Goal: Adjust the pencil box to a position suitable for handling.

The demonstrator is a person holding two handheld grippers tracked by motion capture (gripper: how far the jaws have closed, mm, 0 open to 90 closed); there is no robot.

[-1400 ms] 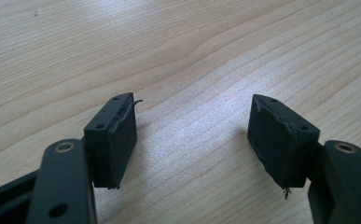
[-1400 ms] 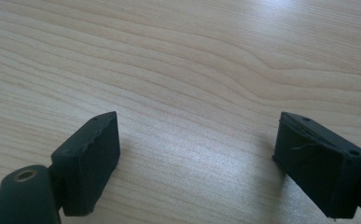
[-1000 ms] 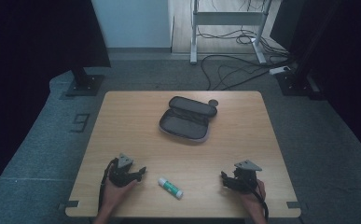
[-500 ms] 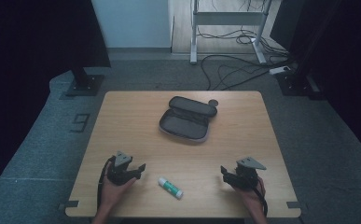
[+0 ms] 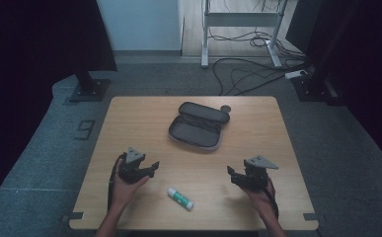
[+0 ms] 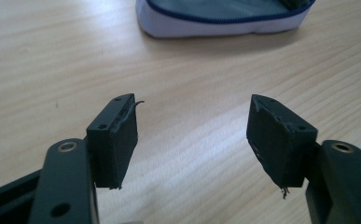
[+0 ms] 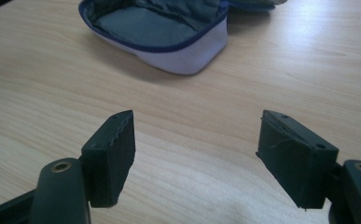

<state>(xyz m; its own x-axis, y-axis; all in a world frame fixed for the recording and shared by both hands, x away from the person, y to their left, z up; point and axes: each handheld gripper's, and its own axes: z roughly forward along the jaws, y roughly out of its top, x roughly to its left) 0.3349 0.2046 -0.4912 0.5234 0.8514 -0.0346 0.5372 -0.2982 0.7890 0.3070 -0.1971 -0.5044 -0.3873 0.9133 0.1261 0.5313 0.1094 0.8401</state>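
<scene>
Bench (image 5: 129, 123): light wood-grain top, rectangular, notched at both near corners.
Floor (image 5: 55, 148): grey carpet around the bench; tangle of cables (image 5: 243, 74) beyond the far edge.
Room: dark curtain to left and right; white wall panel at the far side; legs of a metal frame (image 5: 238, 22) behind the bench.
Hard to make out: small dark round item (image 5: 225, 108) just beside the far right end of the case, too small to identify; label on the tube unreadable.
Cut off: forearms cropped by the bottom edge of the high view; case only partly inside both gripper views.
Case (image 5: 198, 126): soft zip pouch, lying open at mid-bench, grey lining, blue zip edge, pale outer side; no contents visible inside.
Tube (image 5: 180, 197): small white stick with a green label, lying flat near the front edge, between the two hands, apart from both.
Left gripper (image 5: 148, 168): held in the left hand (image 5: 124, 185) near the front left, jaws spread wide over bare wood, gripping nothing, aimed toward the case.
Right gripper (image 5: 232, 174): held in the right hand (image 5: 260, 192) near the front right, jaws likewise spread apart and empty, case ahead.
</scene>
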